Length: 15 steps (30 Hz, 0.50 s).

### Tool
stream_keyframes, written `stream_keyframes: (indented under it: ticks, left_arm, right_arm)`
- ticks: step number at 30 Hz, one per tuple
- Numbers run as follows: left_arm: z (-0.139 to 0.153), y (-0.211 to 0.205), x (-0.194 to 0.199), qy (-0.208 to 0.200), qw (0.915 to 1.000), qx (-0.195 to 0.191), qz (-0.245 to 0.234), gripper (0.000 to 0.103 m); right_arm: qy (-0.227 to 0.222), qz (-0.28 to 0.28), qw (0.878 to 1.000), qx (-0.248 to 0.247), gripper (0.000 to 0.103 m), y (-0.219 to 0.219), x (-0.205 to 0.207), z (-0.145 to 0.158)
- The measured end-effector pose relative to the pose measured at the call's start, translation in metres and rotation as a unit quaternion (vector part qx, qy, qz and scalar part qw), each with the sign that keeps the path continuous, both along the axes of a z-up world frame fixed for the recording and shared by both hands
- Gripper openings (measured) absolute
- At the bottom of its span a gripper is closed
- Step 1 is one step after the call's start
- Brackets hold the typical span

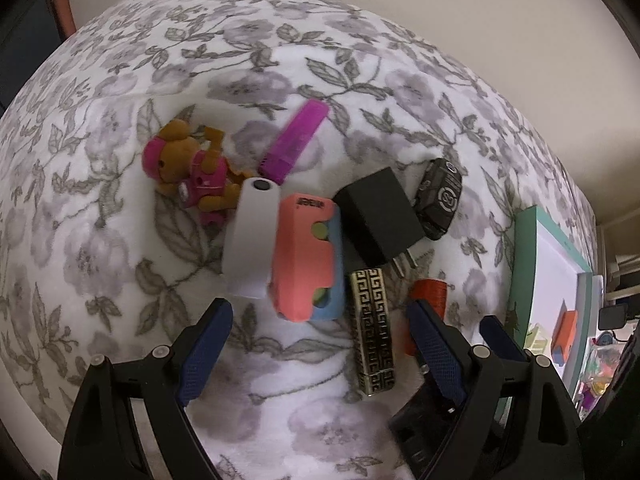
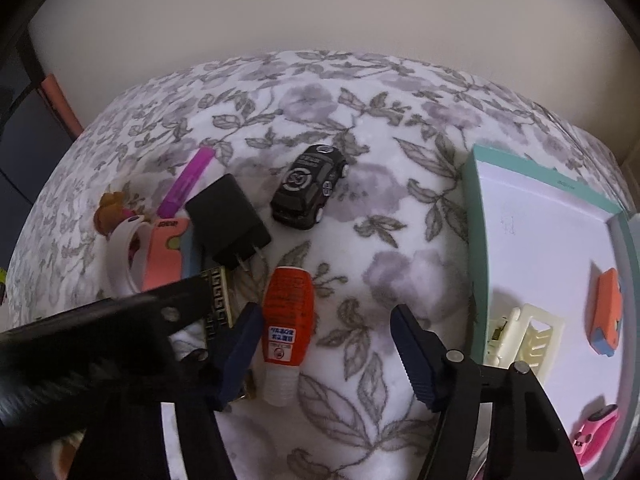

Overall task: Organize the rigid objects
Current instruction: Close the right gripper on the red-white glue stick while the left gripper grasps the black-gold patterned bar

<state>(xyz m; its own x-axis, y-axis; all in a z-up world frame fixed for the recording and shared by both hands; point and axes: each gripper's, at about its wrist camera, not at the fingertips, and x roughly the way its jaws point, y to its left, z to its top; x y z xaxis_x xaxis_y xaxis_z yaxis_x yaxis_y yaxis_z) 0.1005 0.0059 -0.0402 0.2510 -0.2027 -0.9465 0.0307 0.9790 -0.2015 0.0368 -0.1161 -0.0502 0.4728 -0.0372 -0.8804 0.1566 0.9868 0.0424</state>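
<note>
**Small hard items wait beside a half-filled box lid**

The clutter lies in a tight cluster on the floral blanket [image 2: 360,208]: an orange bottle [image 2: 286,312] on its side, a Greek-key patterned lighter [image 1: 372,332], a black plug adapter [image 1: 378,216], a coral-and-blue eraser [image 1: 306,256], a white case [image 1: 250,236], a purple highlighter [image 1: 294,140], a toy dog figure [image 1: 188,168] and a black toy car [image 2: 310,186] set a little apart. All look light and stiff. The bottle's label looks smooth and its body rounded, so it may roll or slip; across the waist seems the safest hold. The lighter and adapter offer flat parallel sides. The blanket is soft, so pressing down will likely sink the piece.

The right tongs [image 2: 324,344] stand wide and hold nothing, the left finger just beside the bottle. The left tongs [image 1: 320,340] are also spread wide and empty, hovering near the eraser and lighter.

To the right lies a teal-rimmed box lid [image 2: 476,208] with a white floor. It holds a cream hair clip [image 2: 524,336], a second coral eraser [image 2: 608,312] and a pink toy [image 2: 596,432], with bare floor left toward the far end.
</note>
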Motion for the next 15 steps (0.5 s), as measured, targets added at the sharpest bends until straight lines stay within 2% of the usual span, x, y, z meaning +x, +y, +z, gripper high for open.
stream_keyframes:
  ticks: [8,15]
  left_arm:
    - [-0.004,0.002,0.002,0.001,1.0,0.004,0.004,0.09]
    - [-0.007,-0.007,0.001,0.002,0.9999,0.007,-0.009,0.09]
  right_arm:
    - [0.009,0.008,1.0,0.017,0.055,0.001,0.0,-0.004]
    - [0.009,0.019,1.0,0.0,0.052,0.002,-0.002,0.002]
